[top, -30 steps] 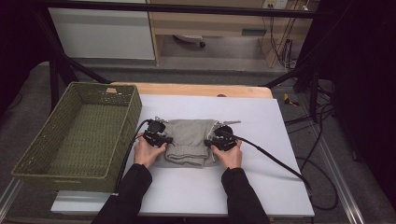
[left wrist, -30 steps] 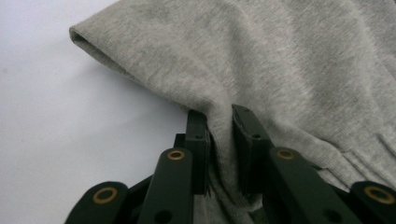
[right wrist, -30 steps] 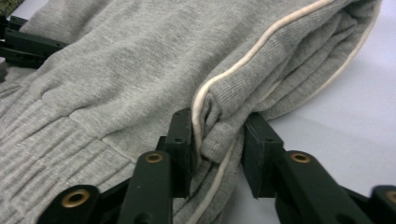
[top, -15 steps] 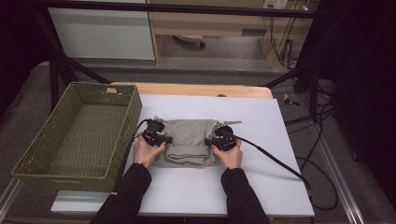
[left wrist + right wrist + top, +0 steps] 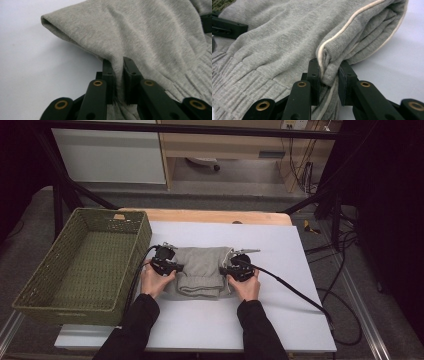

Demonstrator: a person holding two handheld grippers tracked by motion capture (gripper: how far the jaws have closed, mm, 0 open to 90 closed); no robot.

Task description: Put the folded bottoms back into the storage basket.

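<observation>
White counter (image 5: 210, 320) under dim room light, wooden strip along its far edge. Grey folded garment (image 5: 202, 270) lies mid-counter between both hands, soft fleece, ribbed cuff band on the near side, pale piping stripe along the right edge. Left gripper (image 5: 118, 75) fingers pinch a fold of grey cloth at the garment's left edge, fabric squeezed in the narrow gap. Right gripper (image 5: 329, 75) fingers pinch the thick rolled edge with the piping, fingers a bit wider apart around the bundle. Left hand (image 5: 156, 281) and right hand (image 5: 245, 285) sit low on the counter, dark sleeves coming from the near edge, grippers facing inward. Green woven basket (image 5: 37, 287) left of the garment, partly off the counter.
</observation>
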